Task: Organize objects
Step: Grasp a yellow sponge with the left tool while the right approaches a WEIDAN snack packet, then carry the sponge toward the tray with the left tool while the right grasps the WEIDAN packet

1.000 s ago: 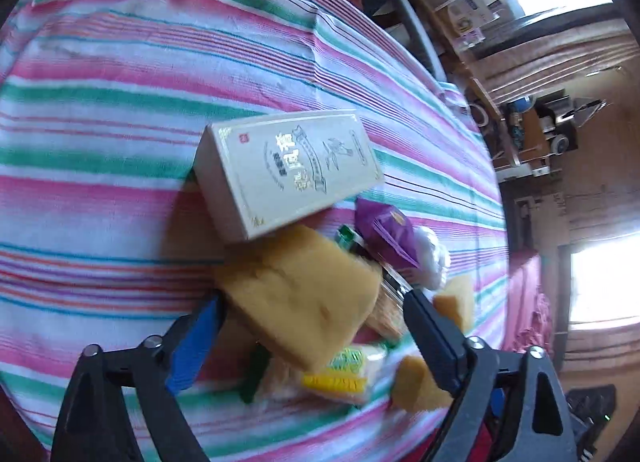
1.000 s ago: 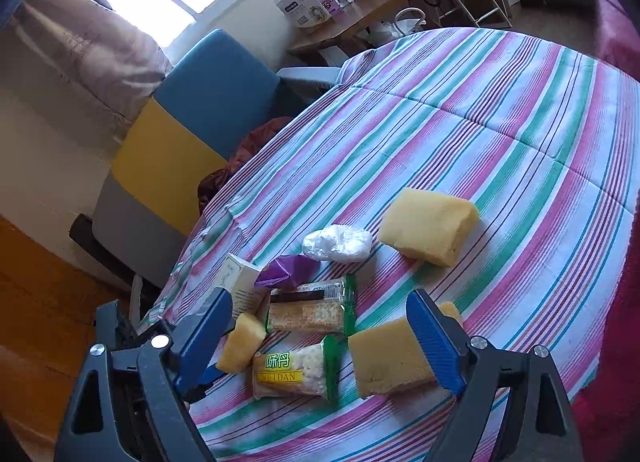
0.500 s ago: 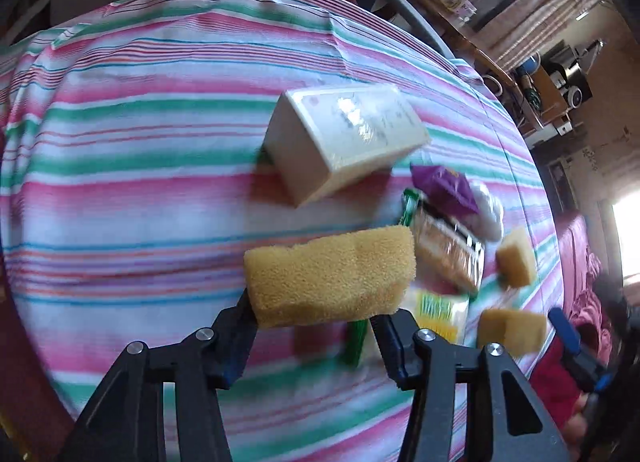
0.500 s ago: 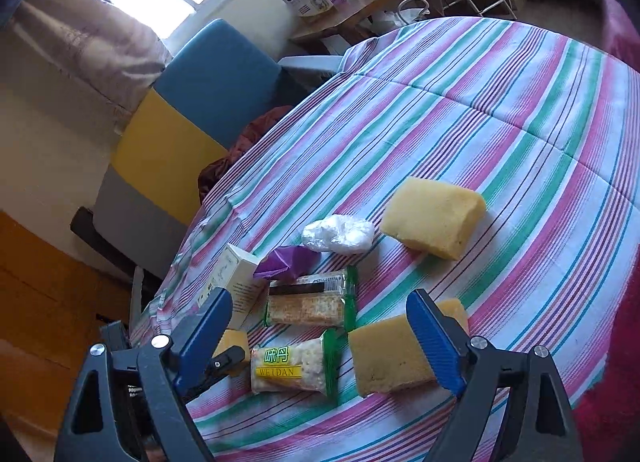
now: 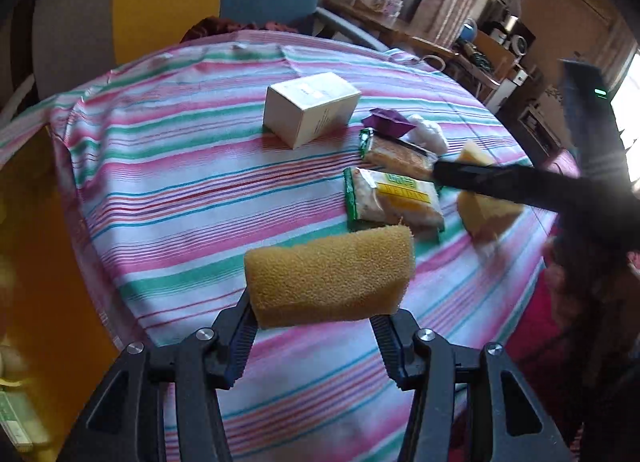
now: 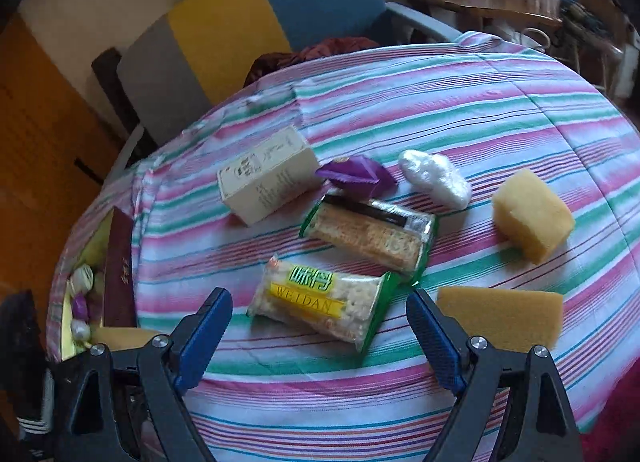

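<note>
My left gripper [image 5: 314,336] is shut on a yellow sponge [image 5: 330,276] and holds it above the striped tablecloth [image 5: 180,182]. My right gripper [image 6: 320,326] is open and empty, just in front of a yellow-green snack packet [image 6: 320,304]. Behind it lie a cracker packet [image 6: 370,232], a white box [image 6: 268,174], a purple wrapper [image 6: 356,176] and a white crumpled wrapper [image 6: 436,178]. Two more sponges lie at the right, one thick [image 6: 532,216] and one flat [image 6: 500,316]. In the left wrist view the right gripper's black arm [image 5: 520,182] crosses over the sponges.
An open box [image 6: 92,278] with wrapped sweets and a dark red lid sits at the table's left edge. A blue, yellow and grey chair [image 6: 248,26] stands behind the table. Shelves and clutter fill the far right [image 5: 500,50].
My left gripper closed on the sponge, lifted it and pulled back toward the table's near edge. My right gripper swung left over the snack packets and stayed open.
</note>
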The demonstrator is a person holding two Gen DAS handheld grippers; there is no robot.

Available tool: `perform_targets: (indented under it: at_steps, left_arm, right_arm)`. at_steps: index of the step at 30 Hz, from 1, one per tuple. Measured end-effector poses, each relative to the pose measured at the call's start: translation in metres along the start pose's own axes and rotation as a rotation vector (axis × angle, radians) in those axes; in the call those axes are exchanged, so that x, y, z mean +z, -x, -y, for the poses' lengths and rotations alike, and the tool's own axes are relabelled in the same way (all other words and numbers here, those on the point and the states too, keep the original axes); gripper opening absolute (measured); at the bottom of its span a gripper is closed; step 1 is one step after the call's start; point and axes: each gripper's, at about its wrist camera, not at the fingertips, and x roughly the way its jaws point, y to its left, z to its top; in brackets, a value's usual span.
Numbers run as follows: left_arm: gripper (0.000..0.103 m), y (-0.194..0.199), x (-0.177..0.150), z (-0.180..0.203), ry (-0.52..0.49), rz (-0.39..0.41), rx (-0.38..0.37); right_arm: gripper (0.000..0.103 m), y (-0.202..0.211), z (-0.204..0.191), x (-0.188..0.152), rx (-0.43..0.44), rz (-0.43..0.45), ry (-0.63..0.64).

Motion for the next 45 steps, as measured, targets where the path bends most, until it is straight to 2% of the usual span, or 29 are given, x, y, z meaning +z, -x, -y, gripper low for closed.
perform_targets:
  at_steps: [7,13,15,17,19,21,23,31,33,40,43,45]
  left_arm:
    - [0.054,0.037,-0.023,-0.019,0.001,0.052,-0.035]
    - [0.054,0.060,-0.038,-0.037,0.055,0.085,-0.055]
    - [0.054,0.067,-0.042,-0.042,0.072,0.095,-0.057]
    - [0.054,0.072,-0.044,-0.047,0.086,0.104,-0.059]
    - [0.054,0.077,-0.047,-0.052,0.101,0.112,-0.059]
    - [0.054,0.081,-0.049,-0.057,0.115,0.118,-0.054]
    - [0.054,0.084,-0.053,-0.063,0.128,0.122,-0.047]
    - [0.054,0.109,-0.069,-0.099,0.221,0.168,0.024]
    - [0.054,0.120,-0.075,-0.114,0.252,0.183,0.060]
    - [0.054,0.181,-0.104,-0.191,0.411,0.265,0.265]
    - [0.054,0.190,-0.111,-0.216,0.460,0.268,0.303]
    - [0.054,0.186,-0.109,-0.222,0.449,0.251,0.309]
  right_arm:
    - [0.088,-0.035,-0.053,-0.002,-0.103,-0.138,0.393]
    - [0.088,-0.068,-0.060,0.009,-0.156,-0.264,0.560]
    - [0.088,-0.077,-0.058,0.010,-0.138,-0.308,0.573]
    - [0.080,-0.086,-0.053,0.011,-0.146,-0.332,0.569]
    - [0.051,-0.088,-0.050,0.010,-0.133,-0.334,0.538]
    - [0.041,-0.083,-0.054,0.006,-0.119,-0.311,0.523]
    - [0.040,-0.080,-0.060,-0.002,-0.129,-0.292,0.523]
    - [0.044,-0.076,-0.056,-0.016,-0.051,-0.246,0.430]
    - [0.044,-0.074,-0.053,-0.016,-0.041,-0.241,0.425]
    - [0.044,-0.072,-0.055,-0.022,-0.055,-0.211,0.452]
    - [0.044,-0.070,-0.058,-0.023,-0.069,-0.203,0.469]
    - [0.044,-0.071,-0.064,-0.024,-0.075,-0.197,0.475]
